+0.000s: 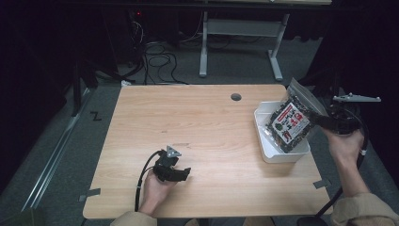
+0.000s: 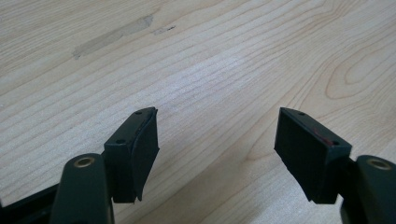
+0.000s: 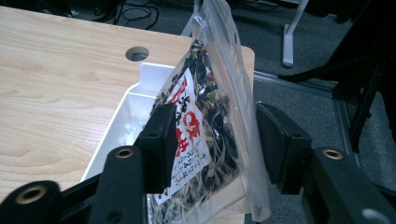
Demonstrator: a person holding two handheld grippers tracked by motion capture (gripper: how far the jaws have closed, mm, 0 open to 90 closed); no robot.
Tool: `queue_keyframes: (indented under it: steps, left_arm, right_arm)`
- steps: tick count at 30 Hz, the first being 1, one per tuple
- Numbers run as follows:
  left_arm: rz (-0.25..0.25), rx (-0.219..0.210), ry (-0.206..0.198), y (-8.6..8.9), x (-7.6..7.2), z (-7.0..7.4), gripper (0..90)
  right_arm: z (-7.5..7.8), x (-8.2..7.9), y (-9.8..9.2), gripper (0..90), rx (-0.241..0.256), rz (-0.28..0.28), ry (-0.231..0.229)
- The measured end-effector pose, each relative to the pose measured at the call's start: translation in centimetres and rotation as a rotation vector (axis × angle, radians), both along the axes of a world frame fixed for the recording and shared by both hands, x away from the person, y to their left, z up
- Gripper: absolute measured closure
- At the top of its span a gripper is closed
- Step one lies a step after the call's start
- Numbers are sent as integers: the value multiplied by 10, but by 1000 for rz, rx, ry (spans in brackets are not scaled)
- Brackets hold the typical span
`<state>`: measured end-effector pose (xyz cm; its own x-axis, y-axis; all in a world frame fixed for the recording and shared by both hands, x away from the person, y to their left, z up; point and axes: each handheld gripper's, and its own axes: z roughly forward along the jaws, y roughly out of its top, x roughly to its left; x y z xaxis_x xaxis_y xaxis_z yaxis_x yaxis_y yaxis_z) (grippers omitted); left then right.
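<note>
- A clear bag [image 1: 292,123] of dark dried food with a white and red label is held over the white tray [image 1: 263,141], which sits at the right edge of the table [image 1: 202,122], about midway along that edge.
- The bag is tilted, its sealed top leaning up and out past the table's right edge, its lower end down inside the tray.
- In the right gripper view the bag [image 3: 205,116] is seen standing between the two black jaws; the left jaw lies against the label, while a narrow gap seems to remain at the right jaw, so whether the bag is truly pinched cannot be told.
- The right gripper [image 1: 324,121] is held just off the table's right edge, beside the tray, by the person's right hand [image 1: 346,146].
- The left gripper [image 1: 184,173] is held low near the front edge of the table, left of centre, in the person's left hand [image 1: 157,186].
- In the left gripper view its jaws are spread wide apart, with bare wood between them and nothing gripped.
- A round cable hole [image 1: 235,97] is cut near the table's back edge, right of centre.
</note>
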<state>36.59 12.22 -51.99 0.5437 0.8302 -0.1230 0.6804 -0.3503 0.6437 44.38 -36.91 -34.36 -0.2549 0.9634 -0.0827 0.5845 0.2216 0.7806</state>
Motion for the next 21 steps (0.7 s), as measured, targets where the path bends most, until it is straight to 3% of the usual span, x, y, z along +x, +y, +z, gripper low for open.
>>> queue_keyframes:
  steps: [6,14,21]
  left_arm:
    - [3,3,-10,1,0,0,309]
    - [3,10,-18,1,-2,2,308]
    - [3,14,-25,3,-2,3,306]
  right_arm:
    - [5,-7,-2,447,-35,14,-37]
    - [14,-20,2,423,-37,34,-94]
    - [13,-36,11,400,-35,106,-115]
